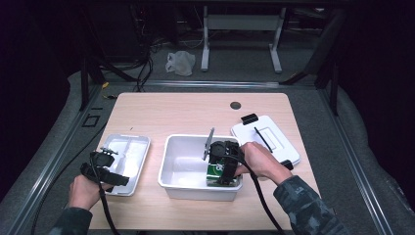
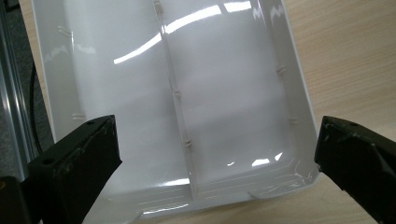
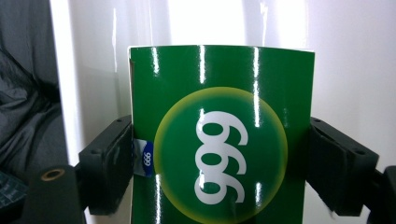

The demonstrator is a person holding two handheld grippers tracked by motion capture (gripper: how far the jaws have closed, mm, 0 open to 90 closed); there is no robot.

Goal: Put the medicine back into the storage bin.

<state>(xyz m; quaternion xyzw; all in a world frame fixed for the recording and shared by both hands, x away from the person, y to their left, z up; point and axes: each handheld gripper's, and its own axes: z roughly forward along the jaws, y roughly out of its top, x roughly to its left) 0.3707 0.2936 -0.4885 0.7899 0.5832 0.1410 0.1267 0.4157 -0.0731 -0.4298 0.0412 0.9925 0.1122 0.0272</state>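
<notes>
Looks like a lab/test rig — lone wood-top table (image 1: 195, 110) on grey carpet (image 1: 372, 161), metal floor rails (image 1: 58, 152), dark surrounds, loose cables (image 1: 142, 63) and a white desk frame (image 1: 242, 24) behind.

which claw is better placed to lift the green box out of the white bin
The right claw: its jaws already press both sides of the green box inside the white bin. The left claw hangs open over the divided tray.
</notes>
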